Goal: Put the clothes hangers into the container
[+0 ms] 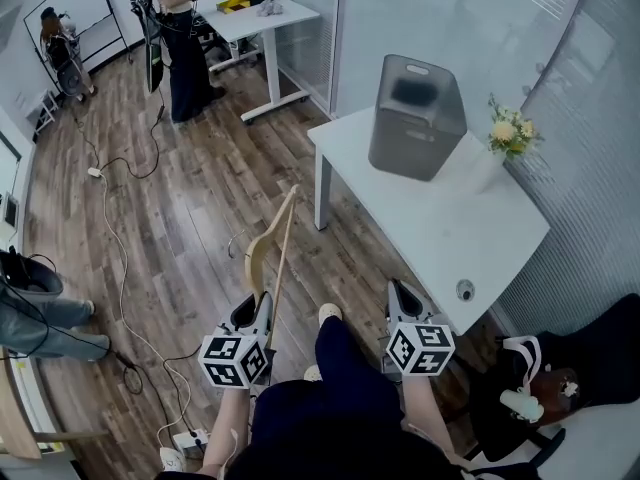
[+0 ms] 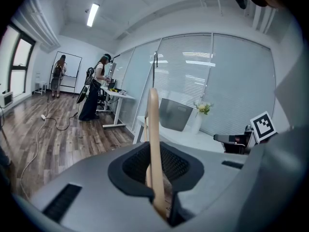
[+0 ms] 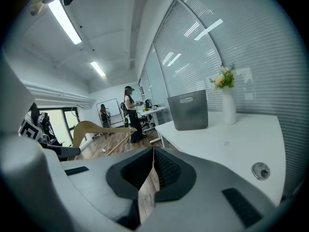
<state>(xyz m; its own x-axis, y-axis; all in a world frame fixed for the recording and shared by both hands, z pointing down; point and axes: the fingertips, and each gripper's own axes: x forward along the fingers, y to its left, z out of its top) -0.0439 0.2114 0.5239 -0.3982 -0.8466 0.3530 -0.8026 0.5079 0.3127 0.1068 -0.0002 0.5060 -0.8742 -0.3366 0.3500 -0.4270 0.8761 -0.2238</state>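
Clamped on one end of a wooden hanger, the left gripper is seen with its jaws pressed against the wood on both sides. The rest of the hanger is carried out ahead of this gripper, curved arm and straight bar both pointing away from it, clear of the floor.

Right gripper: jaws drawn together, nothing between them. It is held level with the left one, off to its right, just short of the white table.

Grey container: set on that table, ahead of both grippers and to the right of the left one, well apart from it. A vase of flowers is noted beside it, farther right.

Handling, as judged:
- Hanger is taken to be light and stiff; no sag is seen along its length.
- Wood looks smooth, so some slip or pivot in the pads is to be expected.
- With the hold at one tip, the far end is likely to swing; a hold nearer the middle would be steadier.
- Free end is best fed into the container first.
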